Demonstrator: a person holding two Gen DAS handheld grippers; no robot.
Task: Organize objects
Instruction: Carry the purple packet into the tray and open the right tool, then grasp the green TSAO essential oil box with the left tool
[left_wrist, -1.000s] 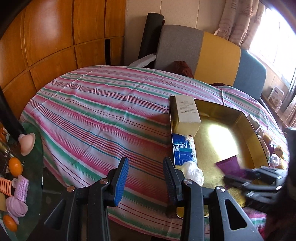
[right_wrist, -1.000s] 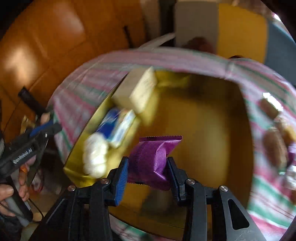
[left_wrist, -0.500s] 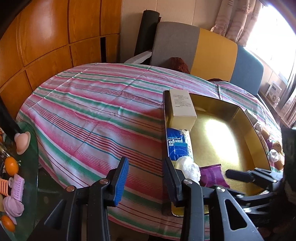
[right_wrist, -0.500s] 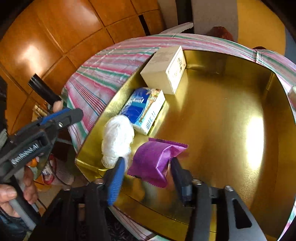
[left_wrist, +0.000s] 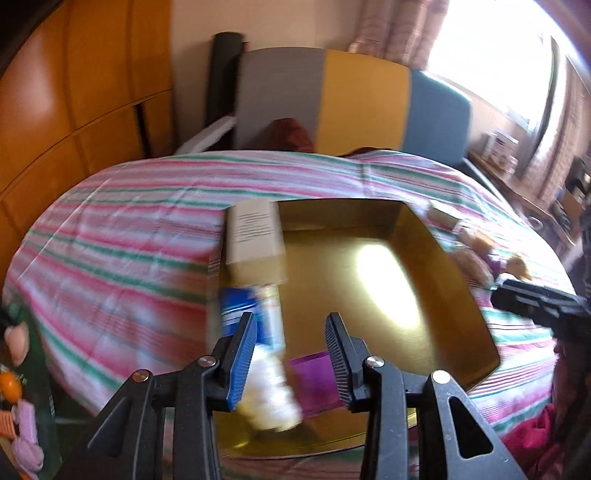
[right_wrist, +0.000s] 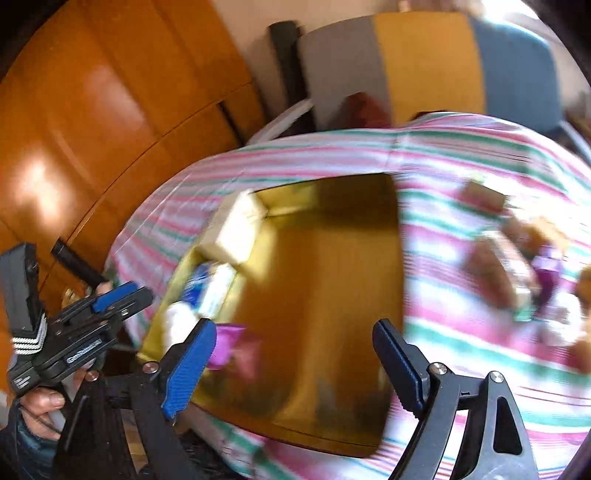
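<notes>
A: Where is the right gripper (right_wrist: 291, 363)?

B: Over the near edge of the gold rectangular metal tray (right_wrist: 332, 280), jaws spread wide, nothing between them.

A: And the left gripper (left_wrist: 291, 354)?

B: Level, aimed into the tray's near left corner, jaws apart and empty.

A: The purple foil packet (left_wrist: 314, 380)?

B: Lying in that corner on the striped-cloth surface's (left_wrist: 122, 254) tray, beside a white crumpled bag (left_wrist: 269, 391), blue tissue pack (left_wrist: 251, 314) and cream cardboard box (left_wrist: 255, 236).

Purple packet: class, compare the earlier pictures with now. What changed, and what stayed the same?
The right gripper has let go of the purple packet, opened wide and drawn back; the packet now lies in the gold tray beside the white bundle. The left gripper stayed open and empty; the cream box and blue pack kept their places.
</notes>
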